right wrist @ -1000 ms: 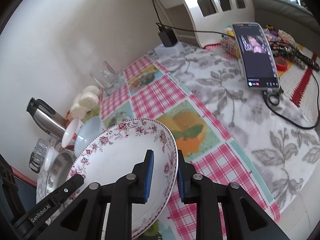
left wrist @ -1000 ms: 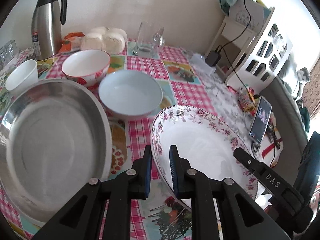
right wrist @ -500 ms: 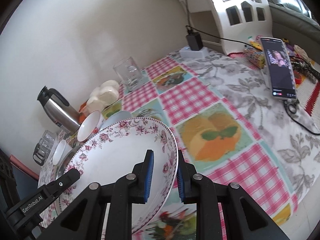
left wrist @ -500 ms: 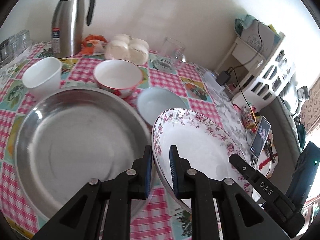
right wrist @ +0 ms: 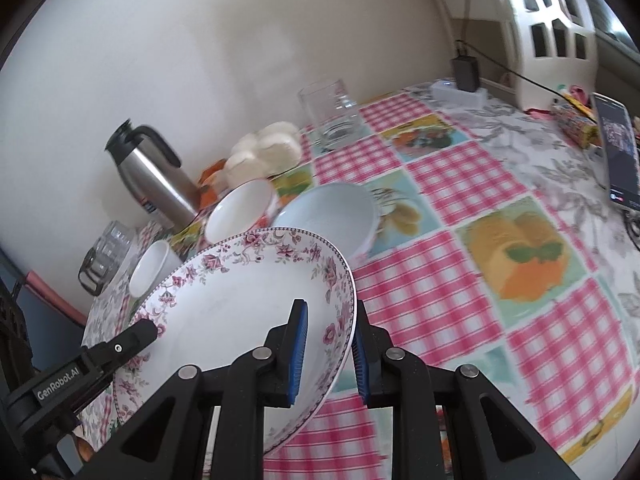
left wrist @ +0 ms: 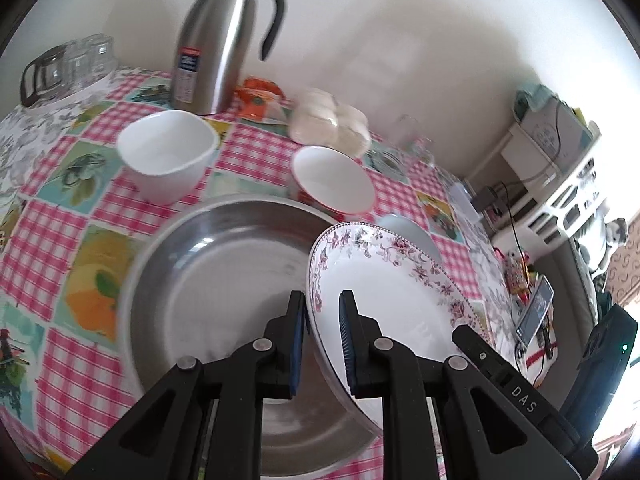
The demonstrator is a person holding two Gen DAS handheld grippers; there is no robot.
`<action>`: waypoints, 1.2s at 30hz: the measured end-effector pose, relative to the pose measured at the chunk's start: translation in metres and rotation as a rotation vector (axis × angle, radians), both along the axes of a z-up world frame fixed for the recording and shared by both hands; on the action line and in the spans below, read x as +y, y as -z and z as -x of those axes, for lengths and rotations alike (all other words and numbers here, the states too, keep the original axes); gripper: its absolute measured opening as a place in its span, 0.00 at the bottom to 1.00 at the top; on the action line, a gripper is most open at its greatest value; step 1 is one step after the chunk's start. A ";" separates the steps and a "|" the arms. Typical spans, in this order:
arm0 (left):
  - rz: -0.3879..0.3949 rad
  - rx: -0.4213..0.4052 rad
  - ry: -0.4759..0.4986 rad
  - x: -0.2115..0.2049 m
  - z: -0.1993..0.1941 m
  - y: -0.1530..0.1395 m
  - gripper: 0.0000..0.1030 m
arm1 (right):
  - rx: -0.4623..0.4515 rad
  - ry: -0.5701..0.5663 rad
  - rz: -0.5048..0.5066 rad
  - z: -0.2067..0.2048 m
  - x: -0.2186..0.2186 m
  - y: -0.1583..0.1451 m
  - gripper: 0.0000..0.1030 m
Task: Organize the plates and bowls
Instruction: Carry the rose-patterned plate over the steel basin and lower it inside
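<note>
Gripping opposite edges of the same floral plate [left wrist: 384,292], the left gripper [left wrist: 322,338] and the right gripper [right wrist: 328,350] each have their blue pads nearly closed on its rim, so the plate hangs between the two tools, tilted and clear of the tablecloth [right wrist: 460,296]. Compared with a second ago, the plate has travelled sideways across the table: then it sat over bare cloth to the right of the steel basin [left wrist: 208,280], and now its left edge overlaps the basin, directly ahead of the left tool. I judge this to mean the plate is being carried to rest in or on the basin, with lowering and release still to come.

Counting outward from the tools: one floral plate, held; one steel basin just beneath and ahead of it; three bowls beyond, namely a pale blue bowl [right wrist: 332,212], a red-rimmed bowl [left wrist: 332,180] and a white bowl [left wrist: 168,152]; farthest, one steel thermos [left wrist: 216,40] against the wall.
</note>
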State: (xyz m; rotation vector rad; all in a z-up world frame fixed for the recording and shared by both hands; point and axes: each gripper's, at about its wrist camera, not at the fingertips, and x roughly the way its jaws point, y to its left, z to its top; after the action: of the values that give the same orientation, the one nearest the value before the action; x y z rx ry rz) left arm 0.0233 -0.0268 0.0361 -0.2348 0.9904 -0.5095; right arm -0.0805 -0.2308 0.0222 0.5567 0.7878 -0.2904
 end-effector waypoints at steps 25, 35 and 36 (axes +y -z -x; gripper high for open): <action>-0.024 0.087 -0.101 0.065 -0.031 0.033 0.17 | 0.111 -0.113 0.000 -0.050 0.069 0.031 0.22; -0.091 0.114 -0.065 0.054 -0.034 0.046 0.17 | 0.143 -0.096 0.000 -0.052 0.064 0.039 0.23; -0.093 0.119 -0.064 0.054 -0.035 0.048 0.17 | 0.145 -0.095 -0.001 -0.052 0.064 0.040 0.22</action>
State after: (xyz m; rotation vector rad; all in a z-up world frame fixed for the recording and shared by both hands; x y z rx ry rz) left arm 0.0579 0.0268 -0.0115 -0.2144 1.1162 -0.3935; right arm -0.0285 -0.1667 -0.0176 0.5017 0.9516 -0.2444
